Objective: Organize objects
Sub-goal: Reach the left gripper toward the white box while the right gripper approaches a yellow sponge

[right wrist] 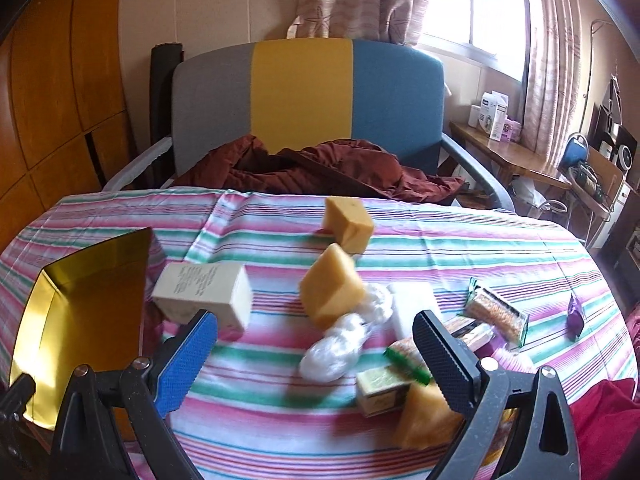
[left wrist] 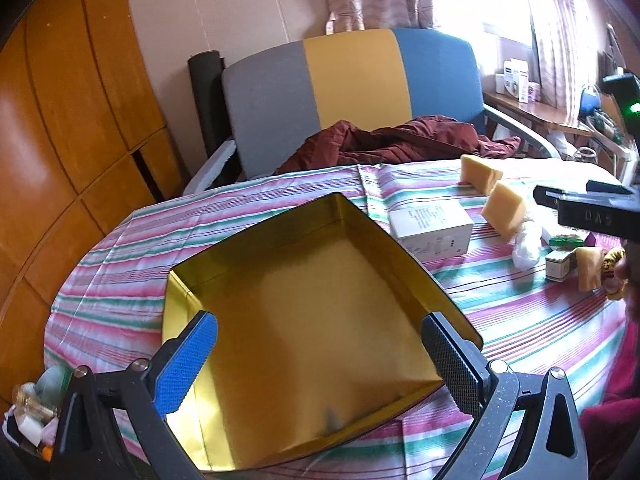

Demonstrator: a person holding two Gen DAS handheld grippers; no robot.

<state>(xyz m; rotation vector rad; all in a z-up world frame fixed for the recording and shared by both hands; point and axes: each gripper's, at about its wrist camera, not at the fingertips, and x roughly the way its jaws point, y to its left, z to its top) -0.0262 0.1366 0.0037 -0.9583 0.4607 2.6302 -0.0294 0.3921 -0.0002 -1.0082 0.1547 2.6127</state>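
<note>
An empty gold tin box (left wrist: 312, 320) sits on the striped tablecloth (left wrist: 120, 272); it also shows in the right wrist view (right wrist: 84, 312) at the left. My left gripper (left wrist: 320, 364) is open above the tin and holds nothing. My right gripper (right wrist: 316, 356) is open and empty above the scattered items: a white carton (right wrist: 204, 294), three yellow sponges (right wrist: 332, 286), (right wrist: 349, 224), (right wrist: 426, 420), a clear plastic wrap bundle (right wrist: 344, 340), a small green-and-cream box (right wrist: 380, 390) and snack packets (right wrist: 496, 314). The right gripper's body shows in the left wrist view (left wrist: 592, 212).
A grey, yellow and blue chair (right wrist: 308, 100) with a maroon cloth (right wrist: 320, 172) stands behind the table. A wooden side table (right wrist: 516, 156) with boxes is at the right. A purple packet (right wrist: 575, 312) lies near the table's right edge. Wooden panels (left wrist: 60, 120) are at the left.
</note>
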